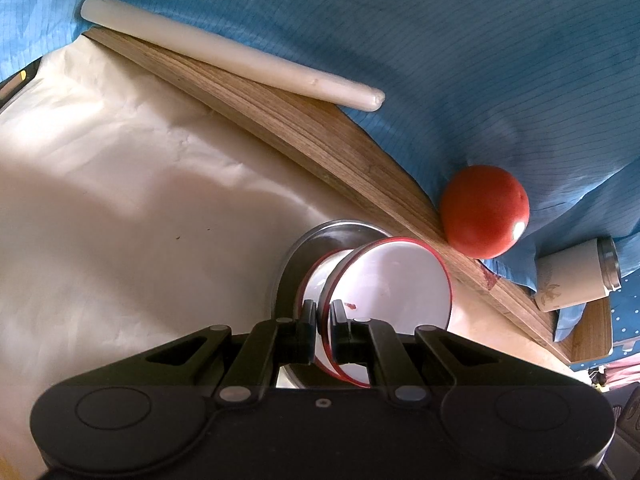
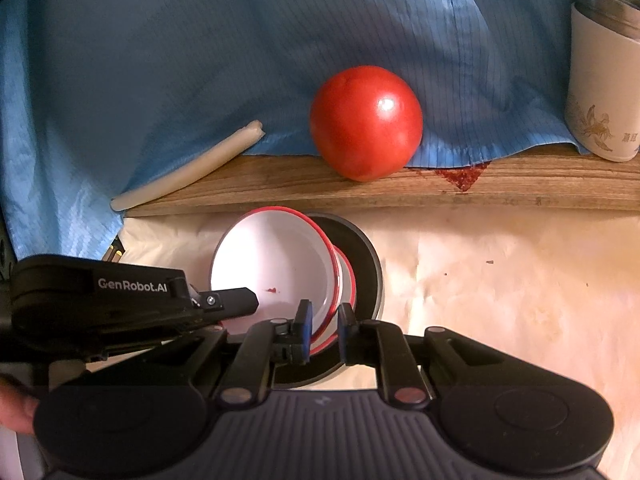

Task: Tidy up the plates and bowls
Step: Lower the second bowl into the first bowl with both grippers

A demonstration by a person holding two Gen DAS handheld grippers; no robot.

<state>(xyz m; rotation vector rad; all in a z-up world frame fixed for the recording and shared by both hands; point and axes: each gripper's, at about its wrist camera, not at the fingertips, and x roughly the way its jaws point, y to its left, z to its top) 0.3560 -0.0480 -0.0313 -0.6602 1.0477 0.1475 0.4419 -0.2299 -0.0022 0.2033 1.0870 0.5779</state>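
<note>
I see blue cloth (image 2: 160, 60) behind a table covered in pale paper (image 1: 100, 160), with a wooden board (image 2: 360, 192) along its far edge. On the board sit a red tomato (image 2: 366, 122), a white cup (image 2: 600, 80) and a white candle (image 1: 228, 56). Near me, a steel plate (image 2: 370, 256) carries two red-rimmed white bowls (image 2: 272, 264), the upper tilted. My left gripper (image 1: 323, 320) pinches that upper bowl's rim; my right gripper (image 2: 323, 322) straddles the rims, narrow, pads barely apart from them.
</note>
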